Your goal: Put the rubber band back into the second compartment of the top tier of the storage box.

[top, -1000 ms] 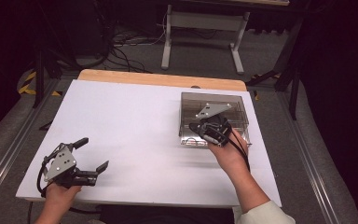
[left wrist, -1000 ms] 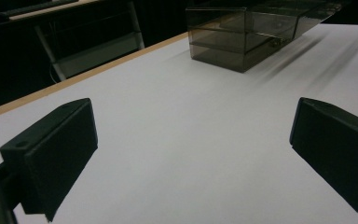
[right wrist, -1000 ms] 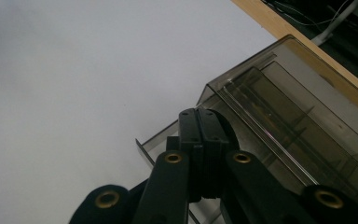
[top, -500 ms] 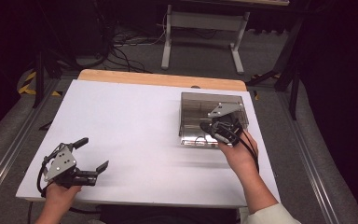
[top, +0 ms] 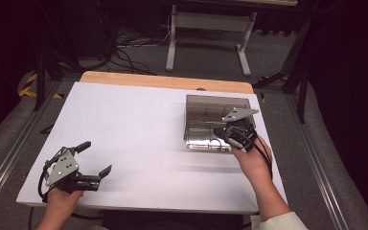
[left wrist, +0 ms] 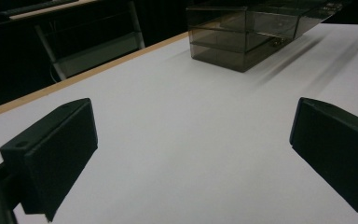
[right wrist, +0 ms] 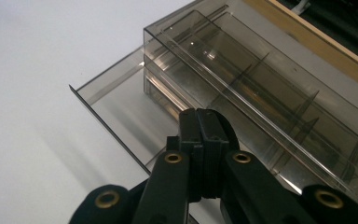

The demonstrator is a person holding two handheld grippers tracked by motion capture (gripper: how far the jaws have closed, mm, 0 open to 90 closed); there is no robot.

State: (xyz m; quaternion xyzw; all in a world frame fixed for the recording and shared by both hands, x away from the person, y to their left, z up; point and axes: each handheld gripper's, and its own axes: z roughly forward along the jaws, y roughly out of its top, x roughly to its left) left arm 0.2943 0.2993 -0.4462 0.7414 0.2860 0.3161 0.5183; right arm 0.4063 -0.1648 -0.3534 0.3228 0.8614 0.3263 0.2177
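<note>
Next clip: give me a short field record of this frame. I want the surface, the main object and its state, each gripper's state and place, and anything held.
surface: white table top with a wooden far edge
main object: smoky clear plastic drawer organizer, right half of the table, inner dividers visible
drawer: lower drawer pulled partway out, looks empty
right gripper: jaws shut together, at the drawer's front, nothing visible between them
left gripper: jaws wide open, near left corner of the table, apart from the organizer
held: nothing visible in either gripper
</note>
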